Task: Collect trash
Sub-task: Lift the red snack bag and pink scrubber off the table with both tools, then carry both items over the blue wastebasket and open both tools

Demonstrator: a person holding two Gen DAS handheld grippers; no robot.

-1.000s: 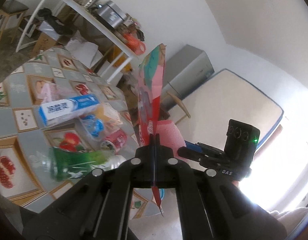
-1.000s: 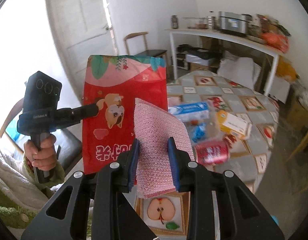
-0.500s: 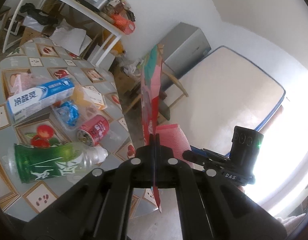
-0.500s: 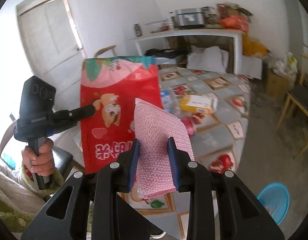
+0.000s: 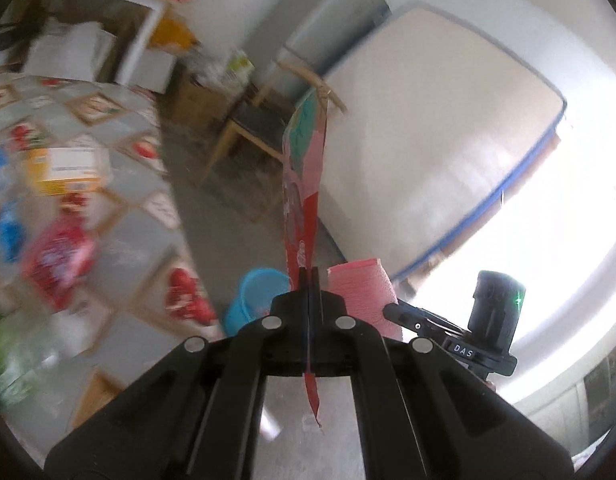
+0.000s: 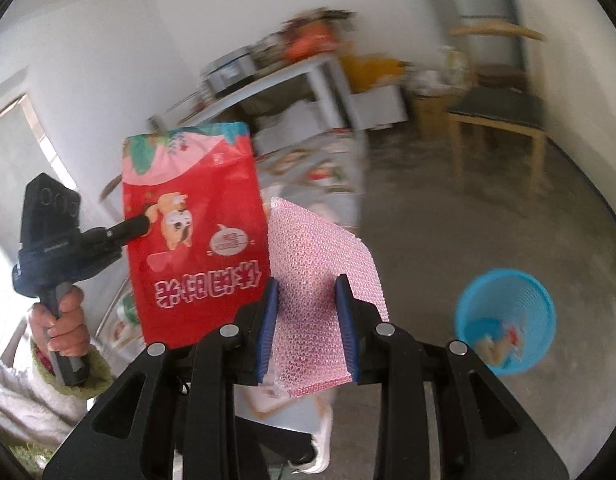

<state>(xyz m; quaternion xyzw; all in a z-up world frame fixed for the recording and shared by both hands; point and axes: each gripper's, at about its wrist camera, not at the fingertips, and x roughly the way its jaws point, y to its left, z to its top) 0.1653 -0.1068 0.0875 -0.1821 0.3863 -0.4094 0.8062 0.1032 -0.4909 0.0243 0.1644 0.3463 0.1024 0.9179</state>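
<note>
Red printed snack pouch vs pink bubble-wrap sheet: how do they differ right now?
The red printed snack pouch is glossy and opaque with a cartoon dog; the pink bubble-wrap sheet is plain, textured and translucent. The pouch is flat, pinched in the left gripper with jaws fully together; the sheet is thicker, so the right gripper jaws stand apart around it. The pouch looks larger. Both are held in the air.

A lived-in room of a home is shown. A mattress (image 5: 440,152) is leaned against a white wall, beside a wooden chair (image 6: 498,118) on a bare concrete floor (image 6: 468,236). A tablecloth (image 5: 119,208) printed with fruit pictures is spread over a table, and a white side table (image 6: 283,78) is crowded with an appliance and bags. A blue basket (image 6: 506,320) is set on the floor.
</note>
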